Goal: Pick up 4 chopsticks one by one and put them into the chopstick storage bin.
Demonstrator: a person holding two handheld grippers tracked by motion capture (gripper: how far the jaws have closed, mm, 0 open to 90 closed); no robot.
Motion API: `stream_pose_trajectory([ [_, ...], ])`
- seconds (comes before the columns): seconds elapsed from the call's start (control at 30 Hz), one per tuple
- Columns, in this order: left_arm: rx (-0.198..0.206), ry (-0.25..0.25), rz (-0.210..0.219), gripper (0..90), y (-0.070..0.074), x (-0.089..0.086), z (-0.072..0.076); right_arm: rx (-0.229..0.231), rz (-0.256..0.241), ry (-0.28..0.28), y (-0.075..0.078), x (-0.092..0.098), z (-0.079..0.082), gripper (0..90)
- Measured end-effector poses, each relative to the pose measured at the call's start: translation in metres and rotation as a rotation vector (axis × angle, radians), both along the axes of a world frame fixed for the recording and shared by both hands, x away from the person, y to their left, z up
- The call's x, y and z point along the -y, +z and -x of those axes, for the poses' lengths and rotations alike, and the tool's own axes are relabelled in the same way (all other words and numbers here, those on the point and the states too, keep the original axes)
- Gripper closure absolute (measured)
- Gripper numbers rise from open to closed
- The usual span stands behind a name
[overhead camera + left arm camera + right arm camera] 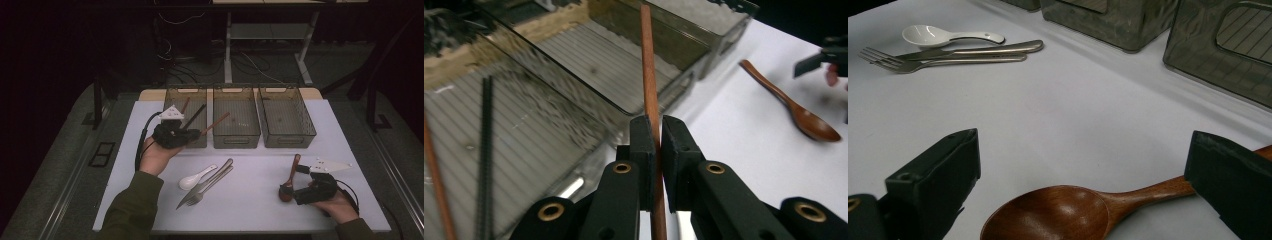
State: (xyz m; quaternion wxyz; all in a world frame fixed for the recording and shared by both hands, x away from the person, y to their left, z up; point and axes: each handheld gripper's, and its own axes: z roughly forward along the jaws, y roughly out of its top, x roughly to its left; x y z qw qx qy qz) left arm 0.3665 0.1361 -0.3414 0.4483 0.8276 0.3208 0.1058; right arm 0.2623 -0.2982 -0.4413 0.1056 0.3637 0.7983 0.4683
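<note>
My left gripper [192,135] [658,150] is shut on a brown wooden chopstick [217,122] [650,85], whose free end slants up over the left bin [170,107] [539,130] and the middle bin [236,141] [664,45]. In the left bin lie a black chopstick [485,150] and another brown chopstick [436,185]. My right gripper [295,184] [1083,160] stands open near the table's front right. A dark wooden spoon [292,172] [1058,215] [794,107] lies on the table between its jaws, untouched by them.
A third bin [287,141] [1228,55] stands at the right of the row. A white ceramic spoon [196,177] [933,35], a fork [197,197] [898,62] and a knife [212,181] [988,48] lie together at the middle front of the white table [260,210].
</note>
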Motion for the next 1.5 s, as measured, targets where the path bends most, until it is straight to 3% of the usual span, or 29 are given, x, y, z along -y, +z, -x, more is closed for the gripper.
stream_pose_trajectory([
  [0.3,0.019,0.09,-0.01,83.7,0.007,-0.004,-0.029,0.001,0.0,0.0,0.0,0.0,0.0,1.3],
  [0.43,0.017,0.142,0.001,83.8,0.008,-0.007,-0.041,0.002,-0.002,-0.001,0.0,0.0,0.0,1.3],
  [0.73,0.001,0.255,-0.018,83.7,0.004,-0.011,-0.072,-0.003,-0.005,-0.003,0.0,0.0,0.0,1.3],
  [1.17,-0.028,0.352,-0.015,83.7,-0.017,-0.013,-0.108,-0.003,-0.007,-0.002,0.0,0.0,0.0,1.3],
  [1.5,-0.061,0.414,-0.036,83.5,-0.036,-0.015,-0.121,-0.005,-0.008,-0.002,0.0,0.001,0.0,1.3],
])
